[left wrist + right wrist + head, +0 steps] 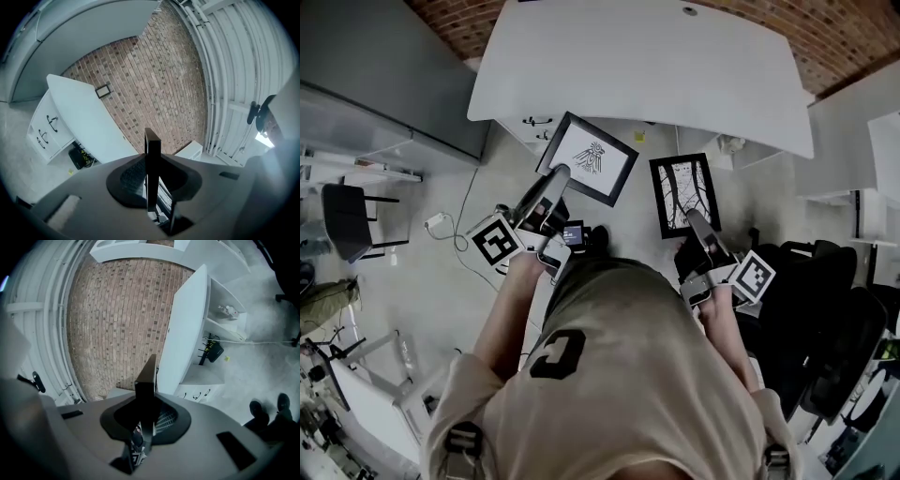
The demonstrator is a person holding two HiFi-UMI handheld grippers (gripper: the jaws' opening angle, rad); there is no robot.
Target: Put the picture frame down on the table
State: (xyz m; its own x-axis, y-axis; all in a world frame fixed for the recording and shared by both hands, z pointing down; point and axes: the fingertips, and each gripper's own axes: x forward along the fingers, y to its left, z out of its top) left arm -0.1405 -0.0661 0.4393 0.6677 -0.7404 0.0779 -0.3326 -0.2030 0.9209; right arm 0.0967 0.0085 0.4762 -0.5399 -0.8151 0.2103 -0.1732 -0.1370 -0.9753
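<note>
Black-rimmed, stiff and probably light, both frames look glass-fronted, so I'd judge them fragile and best pinched by the rim. The left gripper [559, 175], nearly closed, clamps the left frame [591, 157] at eleven o'clock of the person. The right gripper [693, 217] clamps the right frame [683, 192] at one o'clock. Both are in the air, short of the table [637, 66] at twelve.

My left tongs [555, 178] point roughly level, their jaws pinched on the edge of the left picture frame [591, 157]. My right tongs [694, 220] tip slightly downward, clamped on the right picture frame [682, 192]. Both my forearms reach forward, elbows bent, hands apart.
</note>
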